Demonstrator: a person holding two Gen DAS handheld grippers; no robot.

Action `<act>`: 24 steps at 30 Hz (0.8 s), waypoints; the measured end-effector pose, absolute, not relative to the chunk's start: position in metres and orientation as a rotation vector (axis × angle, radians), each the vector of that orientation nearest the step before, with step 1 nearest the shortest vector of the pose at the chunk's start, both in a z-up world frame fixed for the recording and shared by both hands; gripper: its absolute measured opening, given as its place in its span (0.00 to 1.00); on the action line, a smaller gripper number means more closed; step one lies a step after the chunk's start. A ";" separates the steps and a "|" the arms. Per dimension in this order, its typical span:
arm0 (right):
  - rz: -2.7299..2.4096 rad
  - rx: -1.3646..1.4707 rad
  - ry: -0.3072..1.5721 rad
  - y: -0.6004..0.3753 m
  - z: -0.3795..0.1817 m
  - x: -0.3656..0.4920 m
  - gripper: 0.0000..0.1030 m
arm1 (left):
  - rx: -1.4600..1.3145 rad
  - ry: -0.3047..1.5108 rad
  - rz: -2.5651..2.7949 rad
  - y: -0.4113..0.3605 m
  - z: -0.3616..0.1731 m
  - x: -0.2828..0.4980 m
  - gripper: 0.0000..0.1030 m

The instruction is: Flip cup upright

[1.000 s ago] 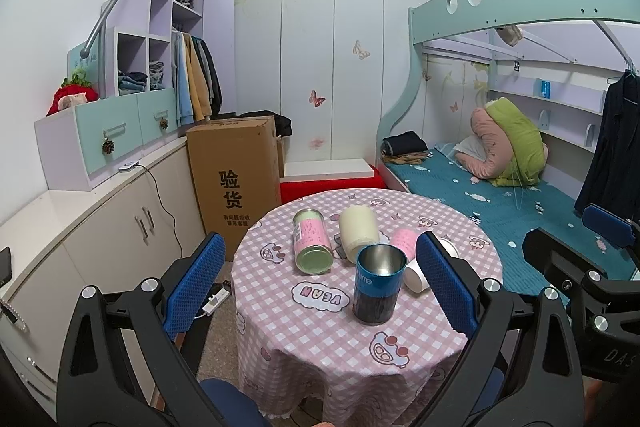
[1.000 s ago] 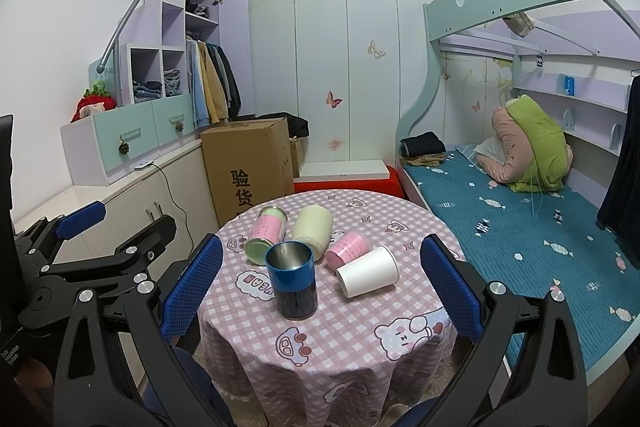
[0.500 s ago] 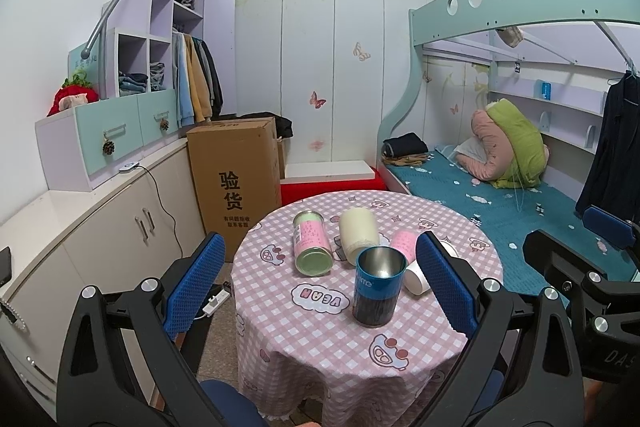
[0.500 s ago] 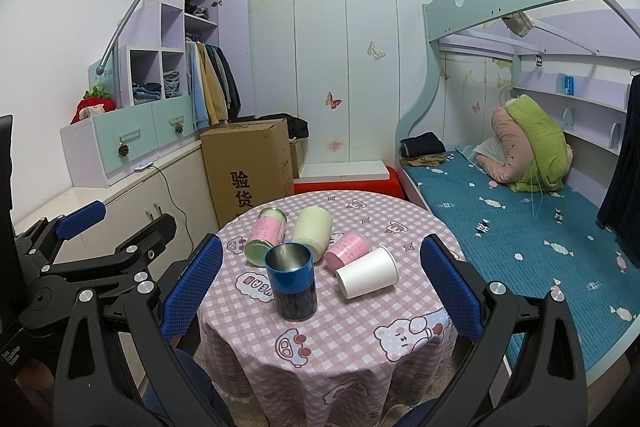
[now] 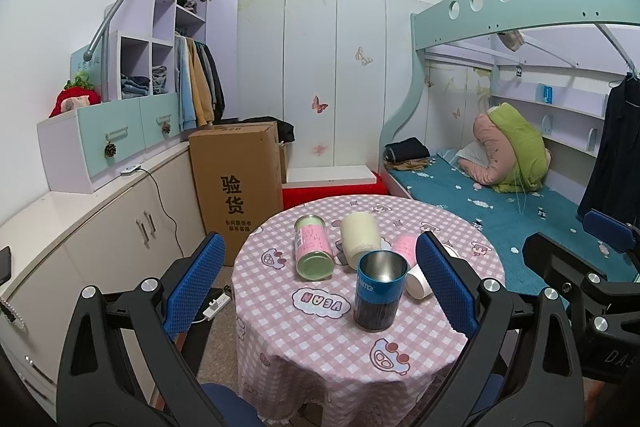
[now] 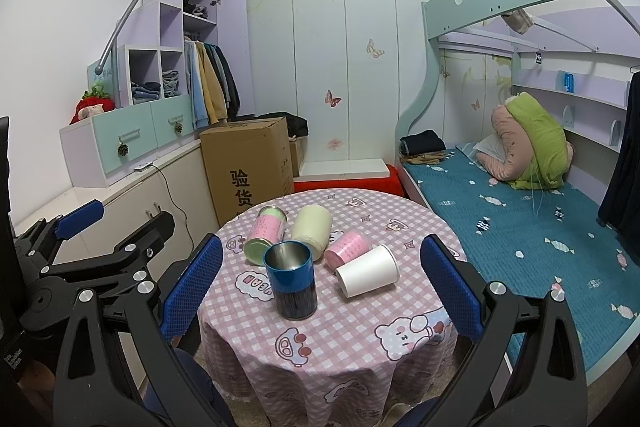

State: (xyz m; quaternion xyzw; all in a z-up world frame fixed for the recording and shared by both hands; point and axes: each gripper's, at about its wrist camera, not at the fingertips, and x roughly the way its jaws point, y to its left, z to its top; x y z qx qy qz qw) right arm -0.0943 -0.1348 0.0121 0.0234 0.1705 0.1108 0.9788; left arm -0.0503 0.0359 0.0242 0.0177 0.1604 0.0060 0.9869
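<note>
- Both grippers, left gripper and right gripper, hang spread wide, holding nothing, short of the table.
- White cup lies on its side beside the upright blue cup.
- Approach from the right, pinch its wall mid-length, then rotate mouth-up, avoiding neighbours.

Counting five cups on the bench: one blue metal cup standing upright, and four lying on their sides, namely one pink-and-green can, one cream cup, one pink cup, one white paper cup.
</note>
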 end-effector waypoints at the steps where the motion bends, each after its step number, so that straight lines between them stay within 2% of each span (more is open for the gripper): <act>1: 0.223 0.047 0.344 -0.135 0.012 -0.094 0.93 | 0.035 0.322 0.013 0.036 0.023 -0.052 0.94; 24: 0.226 0.057 0.348 -0.135 0.006 -0.089 0.93 | 0.042 0.317 0.018 0.038 0.020 -0.048 0.94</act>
